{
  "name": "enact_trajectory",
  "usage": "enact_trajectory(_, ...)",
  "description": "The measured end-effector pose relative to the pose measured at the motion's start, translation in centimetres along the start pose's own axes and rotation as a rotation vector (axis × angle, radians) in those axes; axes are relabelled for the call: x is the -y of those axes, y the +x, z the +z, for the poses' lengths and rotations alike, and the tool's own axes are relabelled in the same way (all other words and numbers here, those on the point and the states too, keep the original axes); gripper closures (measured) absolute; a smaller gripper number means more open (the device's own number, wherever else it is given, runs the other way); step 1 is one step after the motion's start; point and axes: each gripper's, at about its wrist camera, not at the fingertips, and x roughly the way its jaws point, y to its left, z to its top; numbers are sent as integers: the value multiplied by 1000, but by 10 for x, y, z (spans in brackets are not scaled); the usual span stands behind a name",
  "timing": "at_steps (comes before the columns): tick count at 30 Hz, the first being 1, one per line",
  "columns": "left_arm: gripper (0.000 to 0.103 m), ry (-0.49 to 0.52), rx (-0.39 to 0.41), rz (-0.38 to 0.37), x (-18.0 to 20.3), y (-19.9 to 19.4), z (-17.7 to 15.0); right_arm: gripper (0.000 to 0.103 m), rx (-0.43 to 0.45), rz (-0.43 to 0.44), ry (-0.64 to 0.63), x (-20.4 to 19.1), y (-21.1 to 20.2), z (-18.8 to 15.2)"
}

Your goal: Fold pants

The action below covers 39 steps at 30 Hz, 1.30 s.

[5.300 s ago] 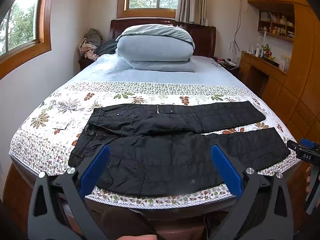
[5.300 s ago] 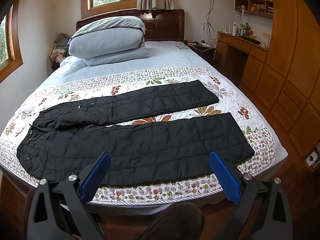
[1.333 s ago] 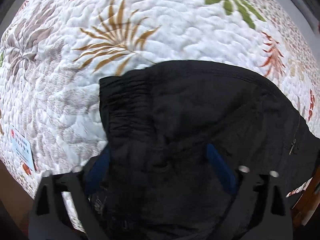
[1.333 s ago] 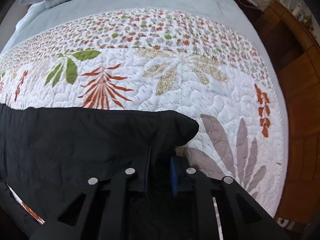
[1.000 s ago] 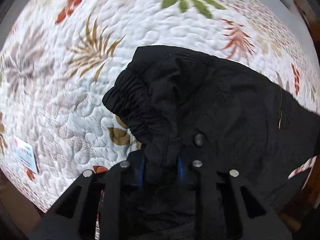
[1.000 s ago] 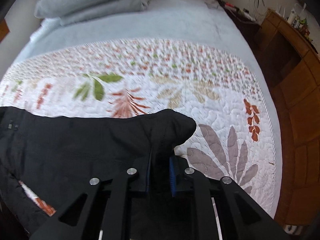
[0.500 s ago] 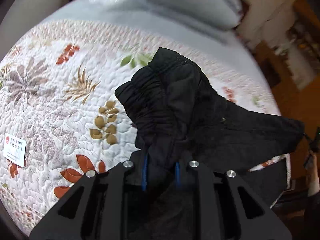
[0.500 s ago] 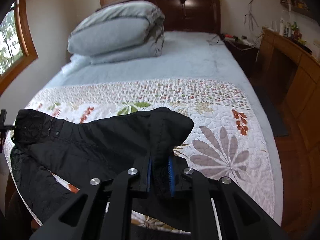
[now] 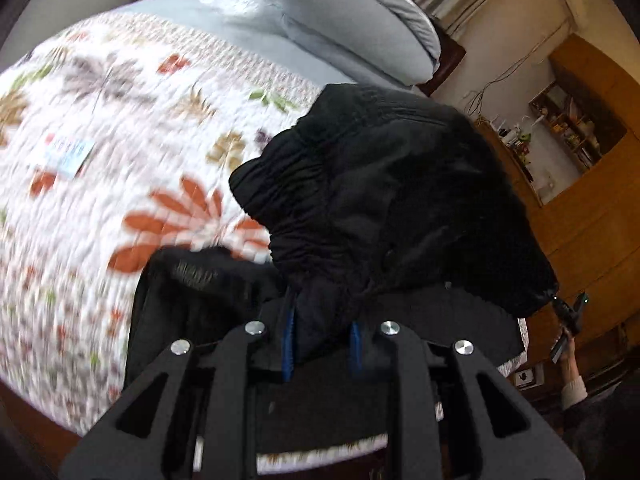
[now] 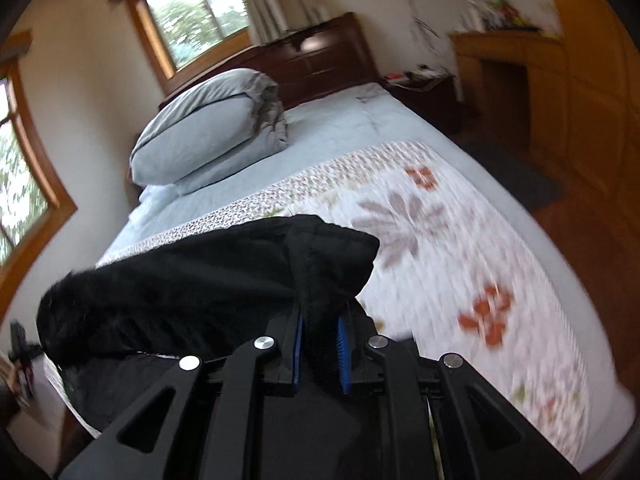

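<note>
The black quilted pants are lifted off the floral quilt. My left gripper is shut on the bunched waistband end, which drapes over its fingers. My right gripper is shut on the cuff end of a pant leg, held above the quilt. Part of the pants still lies near the bed's front edge. The right gripper shows at the far right of the left wrist view.
A folded grey duvet lies at the head of the bed. A small white card rests on the quilt at left. Wooden cabinets and a desk line the right wall.
Both grippers closed on the pants about a second ago and have since lifted the far edge up and pulled it toward the bed's near side; both views have tilted and blurred.
</note>
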Motion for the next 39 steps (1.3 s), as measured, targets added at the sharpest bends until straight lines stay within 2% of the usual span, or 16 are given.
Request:
enact_trajectory(3,79,-14,-29,13,-7,-3,-20,89,-41,-34,18,10,-8,-26)
enact_trajectory(6,73,11,-68,69,-12,2,-36,89,-98,-55,51,18,-9,-54)
enact_trajectory(9,51,-3,-97,143,-20,-2,-52,86,-157,-83,75,28,-6,-84)
enact_trajectory(10,41,-17,-96,163,-25,-5,-57,82,-170,-91,85,31,-5,-91)
enact_trajectory(11,35,-32,-92,185,-30,-10,-61,73,-174,-108,90,33,-7,-97)
enact_trajectory(13,28,-42,-89,268,-36,-21,-71,66,-176,-133,105,35,-13,-107)
enact_trajectory(15,26,-65,-71,324,-43,-36,-78,66,-175,-142,116,34,-20,-112)
enact_trajectory(17,23,-104,-29,330,-53,-60,-91,65,-175,-157,97,25,-27,-114)
enact_trajectory(19,23,-133,11,328,-52,-72,-95,65,-168,-153,93,17,-34,-112)
enact_trajectory(22,21,-147,40,263,-39,-77,-104,64,-139,-143,109,8,-42,-111)
enact_trajectory(26,18,-120,0,259,-26,-48,-114,62,-116,-139,157,6,-48,-116)
enact_trajectory(28,18,-115,-22,230,-26,-28,-113,62,-115,-145,176,7,-48,-119)
enact_trajectory(31,19,-109,4,201,-25,1,-102,62,-106,-164,187,9,-50,-123)
enact_trajectory(34,34,-126,-29,204,-31,32,-84,61,-102,-200,204,14,-52,-123)
enact_trajectory(37,43,-187,-70,221,-45,54,-72,44,-101,-258,213,22,-56,-123)
enact_trajectory(39,50,-238,-54,192,-53,49,-71,42,-102,-259,242,30,-63,-126)
